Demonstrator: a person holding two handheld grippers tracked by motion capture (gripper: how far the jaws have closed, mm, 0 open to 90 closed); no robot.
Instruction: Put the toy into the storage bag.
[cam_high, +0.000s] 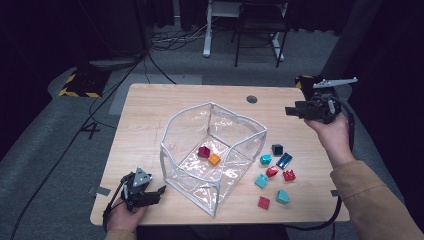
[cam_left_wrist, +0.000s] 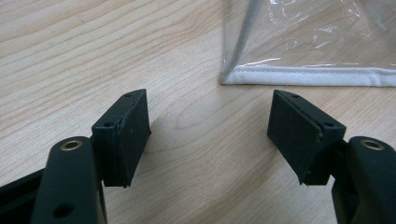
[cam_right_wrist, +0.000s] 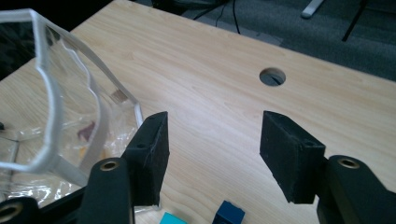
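Note:
A clear plastic bin with white trim stands mid-table, holding a dark red block and an orange block. Several small blocks lie to its right, among them a navy one, a red one and a teal one. My left gripper rests low by the bin's front left corner, open over bare wood. My right gripper is held above the table's right edge, open, with nothing between its jaws. Below it sit a blue block and the bin's rim.
The wooden table has a round cable hole near its far edge. Beyond it are a chair and cables on the grey floor. A yellow-and-black striped base sits off the far left corner.

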